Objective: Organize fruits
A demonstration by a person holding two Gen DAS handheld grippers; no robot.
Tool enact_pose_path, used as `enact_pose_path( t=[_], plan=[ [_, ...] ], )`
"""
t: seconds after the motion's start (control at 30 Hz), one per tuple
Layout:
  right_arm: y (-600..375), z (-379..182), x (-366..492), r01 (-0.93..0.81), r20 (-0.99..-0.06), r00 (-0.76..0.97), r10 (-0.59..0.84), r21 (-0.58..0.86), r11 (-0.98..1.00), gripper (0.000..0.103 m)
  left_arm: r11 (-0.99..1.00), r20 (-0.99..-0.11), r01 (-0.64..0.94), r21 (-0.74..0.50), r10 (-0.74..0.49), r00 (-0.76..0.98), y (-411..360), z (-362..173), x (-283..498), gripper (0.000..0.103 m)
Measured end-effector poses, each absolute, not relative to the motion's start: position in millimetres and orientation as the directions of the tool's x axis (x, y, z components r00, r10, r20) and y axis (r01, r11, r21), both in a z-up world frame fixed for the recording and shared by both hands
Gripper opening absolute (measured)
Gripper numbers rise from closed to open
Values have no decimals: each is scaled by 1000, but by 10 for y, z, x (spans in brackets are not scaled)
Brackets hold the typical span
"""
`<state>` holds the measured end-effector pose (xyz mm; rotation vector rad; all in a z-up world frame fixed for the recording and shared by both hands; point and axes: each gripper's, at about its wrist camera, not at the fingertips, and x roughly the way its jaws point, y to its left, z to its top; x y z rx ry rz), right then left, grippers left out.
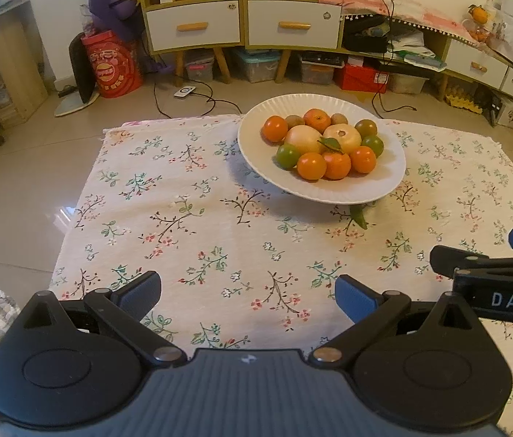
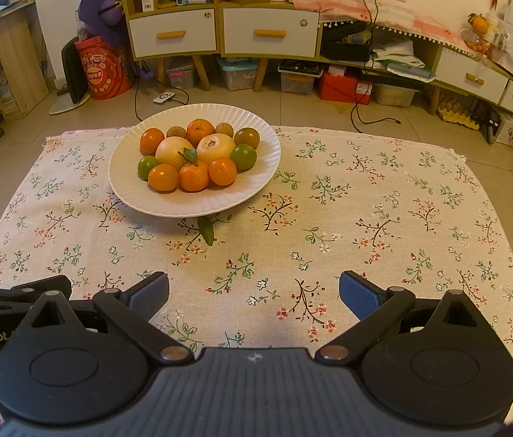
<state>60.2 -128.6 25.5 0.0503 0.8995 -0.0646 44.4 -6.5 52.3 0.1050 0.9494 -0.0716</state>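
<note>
A white ribbed plate (image 1: pixel 329 189) (image 2: pixel 169 200) stands on the floral cloth and holds a pile of fruit: several oranges (image 1: pixel 311 166) (image 2: pixel 163 177), two pale grapefruit-like fruits (image 1: pixel 342 137) (image 2: pixel 216 147), green citrus (image 1: pixel 287 156) (image 2: pixel 244 156) and small brown fruits (image 1: pixel 294 121). A loose green leaf (image 1: pixel 360 216) (image 2: pixel 206 233) lies at the plate's near edge. My left gripper (image 1: pixel 247 291) is open and empty, well short of the plate. My right gripper (image 2: pixel 254 289) is open and empty too, with the plate ahead to its left; it also shows in the left wrist view (image 1: pixel 493 273).
The floral cloth (image 1: pixel 190 218) (image 2: pixel 383 211) covers a low surface on a tiled floor. Behind stand a yellow-and-white cabinet (image 1: pixel 241 22) (image 2: pixel 220 29), storage boxes, a red bucket (image 1: pixel 114 63) and cables on the floor (image 2: pixel 362 109).
</note>
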Motion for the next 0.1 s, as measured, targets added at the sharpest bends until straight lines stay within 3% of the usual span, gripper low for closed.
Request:
enact_pose_path(
  t=[0.1],
  plan=[
    [-1262, 236, 601, 75, -784, 620, -35, 15, 997, 100, 993, -814, 104, 60, -12, 581, -58, 527, 441, 86]
  ],
)
